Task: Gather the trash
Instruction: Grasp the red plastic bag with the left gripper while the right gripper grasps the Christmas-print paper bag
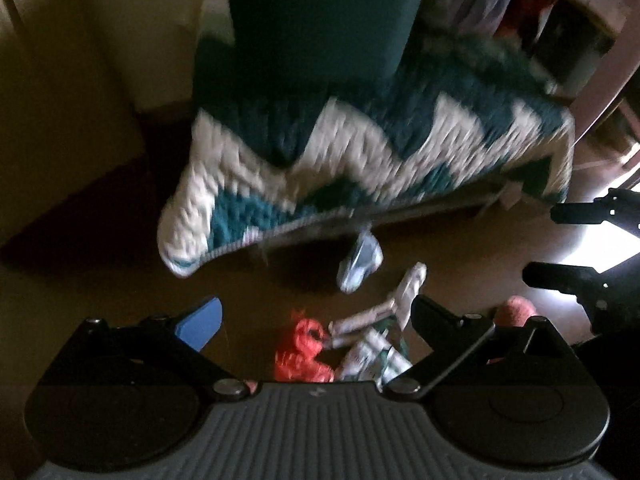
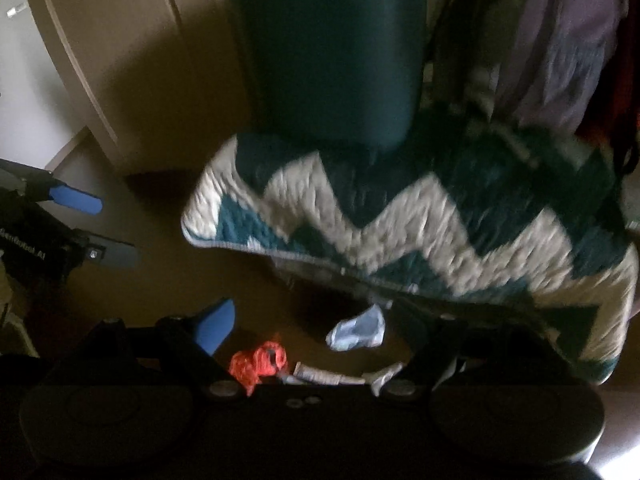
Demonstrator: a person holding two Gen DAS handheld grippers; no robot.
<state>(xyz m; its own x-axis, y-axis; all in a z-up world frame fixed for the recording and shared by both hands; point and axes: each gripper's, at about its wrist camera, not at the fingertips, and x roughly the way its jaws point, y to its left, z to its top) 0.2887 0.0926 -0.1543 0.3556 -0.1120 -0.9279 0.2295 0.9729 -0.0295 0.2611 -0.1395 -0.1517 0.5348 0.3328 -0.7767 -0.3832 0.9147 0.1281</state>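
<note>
Brown floor [image 1: 100, 280] at lower centre carries orange wrapper [image 1: 302, 350]; both tools released: left tool [image 1: 316, 320], right tool [image 2: 316, 332]. Approach step; next, I judge, descend over it.

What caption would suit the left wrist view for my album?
Open left gripper above floor litter: orange mesh scrap, crumpled white wrappers, pale blue scrap beside a zigzag blanket.

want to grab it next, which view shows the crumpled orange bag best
The left wrist view: the crumpled orange bag lies on the floor between the open left gripper fingers. In the right wrist view it looks smaller, and its lower edge is cut off by the gripper body.
</note>
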